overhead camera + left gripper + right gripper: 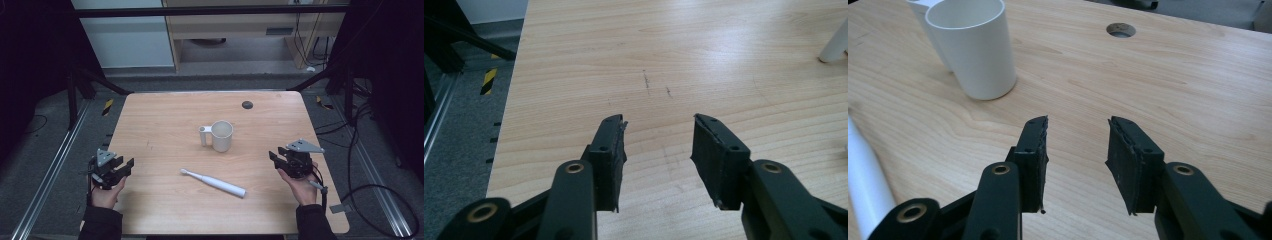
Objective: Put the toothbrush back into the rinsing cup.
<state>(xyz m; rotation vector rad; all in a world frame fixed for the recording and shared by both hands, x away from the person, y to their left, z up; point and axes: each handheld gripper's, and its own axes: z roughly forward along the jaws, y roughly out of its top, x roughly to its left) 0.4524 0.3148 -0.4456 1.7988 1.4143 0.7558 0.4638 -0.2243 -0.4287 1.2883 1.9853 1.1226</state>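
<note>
A white cup point(221, 136) with a handle on its left stands upright near the middle of the wooden table point(160, 120). In front of it lies a white electric toothbrush point(214, 183), its head pointing left. My left gripper point(127, 165) rests at the table's left edge, jaws apart with nothing between them point(659, 120). At the right edge, my right gripper point(274, 156) points toward the cup point(973, 50), its jaws also apart and empty point(1078, 120). The toothbrush handle point(863, 175) shows at the left of the right gripper view.
A dark round cable hole point(247, 104) sits near the table's far edge, behind the cup. Black frame struts, cables and grey floor surround the table. A white piece point(836, 45) shows at the right edge of the left gripper view.
</note>
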